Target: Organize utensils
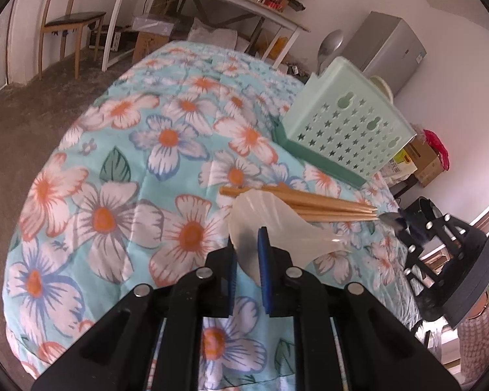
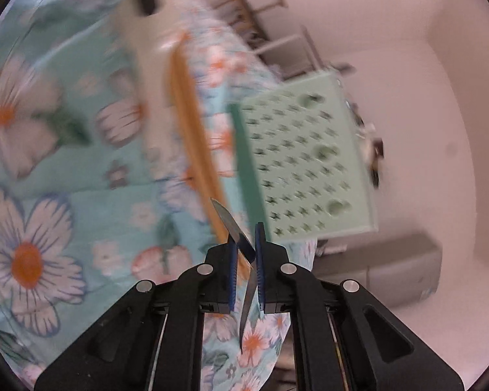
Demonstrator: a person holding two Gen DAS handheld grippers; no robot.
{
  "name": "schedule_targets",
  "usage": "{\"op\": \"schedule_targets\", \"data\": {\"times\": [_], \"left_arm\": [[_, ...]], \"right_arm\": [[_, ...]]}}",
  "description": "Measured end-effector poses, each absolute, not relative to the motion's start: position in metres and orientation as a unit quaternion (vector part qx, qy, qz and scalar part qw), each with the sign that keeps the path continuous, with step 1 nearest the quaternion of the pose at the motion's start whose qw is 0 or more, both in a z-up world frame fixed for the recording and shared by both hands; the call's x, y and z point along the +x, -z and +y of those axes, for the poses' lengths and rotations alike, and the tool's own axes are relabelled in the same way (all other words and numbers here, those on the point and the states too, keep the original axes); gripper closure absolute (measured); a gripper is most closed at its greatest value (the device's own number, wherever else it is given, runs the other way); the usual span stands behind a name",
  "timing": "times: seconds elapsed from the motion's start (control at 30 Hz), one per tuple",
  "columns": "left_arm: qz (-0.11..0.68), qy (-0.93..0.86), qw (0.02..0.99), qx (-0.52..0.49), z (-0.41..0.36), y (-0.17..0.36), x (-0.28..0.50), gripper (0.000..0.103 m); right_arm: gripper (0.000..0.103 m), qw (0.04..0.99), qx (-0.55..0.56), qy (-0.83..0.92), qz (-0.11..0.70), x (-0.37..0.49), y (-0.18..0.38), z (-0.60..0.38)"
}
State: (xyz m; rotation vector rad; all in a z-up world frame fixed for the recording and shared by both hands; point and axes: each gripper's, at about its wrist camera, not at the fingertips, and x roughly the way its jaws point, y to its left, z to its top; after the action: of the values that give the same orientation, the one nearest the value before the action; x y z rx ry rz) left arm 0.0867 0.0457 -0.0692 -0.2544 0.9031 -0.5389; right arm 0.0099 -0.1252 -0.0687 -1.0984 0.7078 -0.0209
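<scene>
Gripping a clear plastic spoon [image 1: 260, 224] by its bowl, the left hand-held gripper [image 1: 247, 254] is holding it above the flowered bed cover [image 1: 114, 169], near the chopsticks [image 1: 309, 203]. The right hand-held gripper [image 2: 246, 254] is pinching a thin metal utensil [image 2: 234, 228] beside the green basket [image 2: 309, 159].

A translucent white spoon [image 1: 260, 224] tilts above the floral-covered bed, its bowl toward the camera and its handle slanting right. Beyond it, wooden chopsticks [image 1: 309, 203] lie bundled flat on the cover. A thin metal utensil [image 2: 236, 231] stands edge-on and slanted. The pale green star-perforated holder [image 1: 345, 123] sits behind, on a darker green base.
</scene>
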Motion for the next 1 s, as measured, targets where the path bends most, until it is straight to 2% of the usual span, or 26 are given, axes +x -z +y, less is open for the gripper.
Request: {"op": "schedule_targets", "data": {"times": [0.27, 0.5, 0.77, 1.0], "left_arm": [[0.362, 0.257, 0.890, -0.102, 0.043, 0.034, 0.073, 0.098], [0.302, 0.263, 0.911, -0.096, 0.039, -0.010, 0.066, 0.101], [0.231, 0.275, 0.929, -0.086, 0.037, -0.062, 0.063, 0.102], [0.121, 0.277, 0.953, -0.035, 0.018, -0.129, 0.071, 0.101]], "right_arm": [[0.096, 0.904, -0.244, 0.084, 0.341, 0.022, -0.017, -0.184], [0.101, 0.937, -0.083, 0.093, 0.326, 0.009, -0.046, -0.226], [0.102, 0.944, -0.051, 0.101, 0.311, 0.005, -0.046, -0.232], [0.101, 0.956, -0.026, 0.094, 0.278, -0.003, -0.065, -0.235]]}}
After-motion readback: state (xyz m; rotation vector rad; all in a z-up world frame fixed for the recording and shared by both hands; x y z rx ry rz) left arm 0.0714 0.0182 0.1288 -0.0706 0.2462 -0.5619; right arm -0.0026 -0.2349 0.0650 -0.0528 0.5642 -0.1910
